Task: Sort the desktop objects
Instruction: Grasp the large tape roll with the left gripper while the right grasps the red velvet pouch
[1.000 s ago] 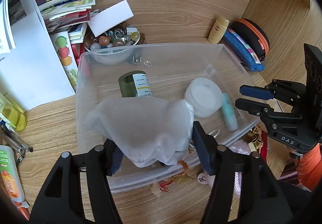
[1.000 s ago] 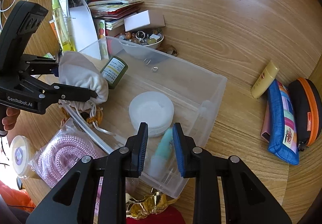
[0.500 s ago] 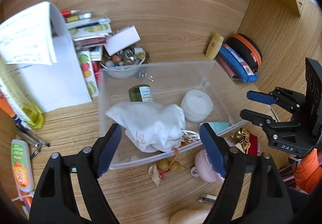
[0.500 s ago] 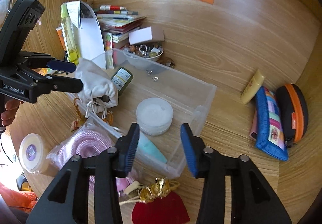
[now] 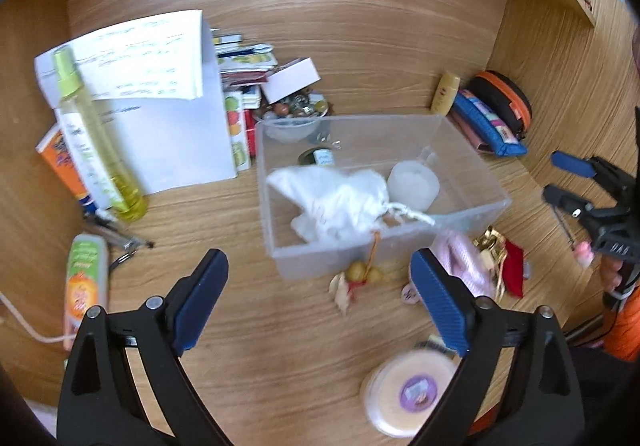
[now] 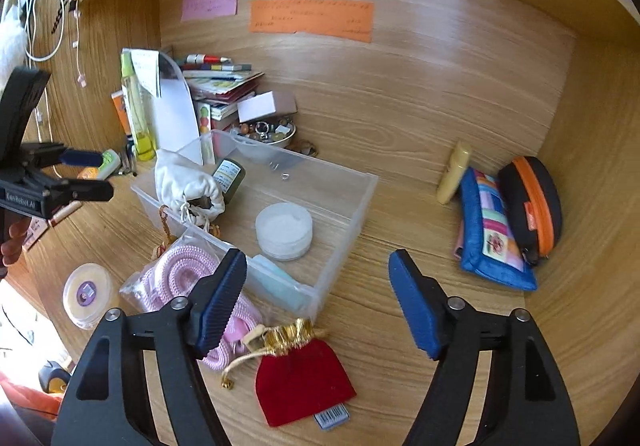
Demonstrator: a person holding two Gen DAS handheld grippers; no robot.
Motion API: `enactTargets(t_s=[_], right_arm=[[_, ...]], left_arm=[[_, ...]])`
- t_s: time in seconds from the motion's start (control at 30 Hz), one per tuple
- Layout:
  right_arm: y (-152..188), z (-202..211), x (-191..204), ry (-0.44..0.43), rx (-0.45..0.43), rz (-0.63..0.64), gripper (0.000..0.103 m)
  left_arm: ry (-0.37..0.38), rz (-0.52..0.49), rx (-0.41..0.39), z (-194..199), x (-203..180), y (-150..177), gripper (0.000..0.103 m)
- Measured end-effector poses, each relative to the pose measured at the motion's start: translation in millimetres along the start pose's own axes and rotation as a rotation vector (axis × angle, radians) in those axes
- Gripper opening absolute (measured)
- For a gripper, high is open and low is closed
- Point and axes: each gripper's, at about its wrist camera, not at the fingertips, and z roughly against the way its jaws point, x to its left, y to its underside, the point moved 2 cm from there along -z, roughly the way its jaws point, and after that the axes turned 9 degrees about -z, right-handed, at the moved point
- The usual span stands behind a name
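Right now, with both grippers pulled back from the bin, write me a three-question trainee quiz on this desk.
1. True or false: the white drawstring pouch lies inside the clear plastic bin.
2. Multiple choice: which item lies on the desk outside the bin? A) round white container B) green jar C) red velvet pouch
3. Fill in: the left gripper and the right gripper both have their jaws ____.

Key: 1 true; 2 C; 3 open, holding nothing.
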Motion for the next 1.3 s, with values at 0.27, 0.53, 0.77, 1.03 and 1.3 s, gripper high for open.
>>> enactTargets(t_s=[0.27, 0.53, 0.77, 1.03, 1.3], right_arm=[[19.2, 26.7, -14.7, 0.017, -0.011, -0.040, 0.078], [49.3, 23.0, -15.7, 0.006, 0.046, -0.050, 0.082], [68.7, 9.3, -7.2, -0.017, 0.104, -0.014, 0.082], [87.4, -5.8, -7.1, -0.050, 0.172, 0.000, 0.082], [95.9, -31.1, -8.6, -0.074, 0.235, 0.031, 0.082]], left_arm=[[-0.068, -0.024, -0.040, 32.0, -13.8, 29.8, 0.099], [-0.037, -0.037, 0.000, 31.9, -40.2, 60.2, 0.099], [-0.010, -0.061, 0.056, 22.3, -64.6, 84.2, 0.099], [0.035, -0.040, 0.109, -1.2, -84.3, 101.8, 0.099], [0.030, 0.060, 0.126, -27.5, -77.5, 104.1, 0.099]])
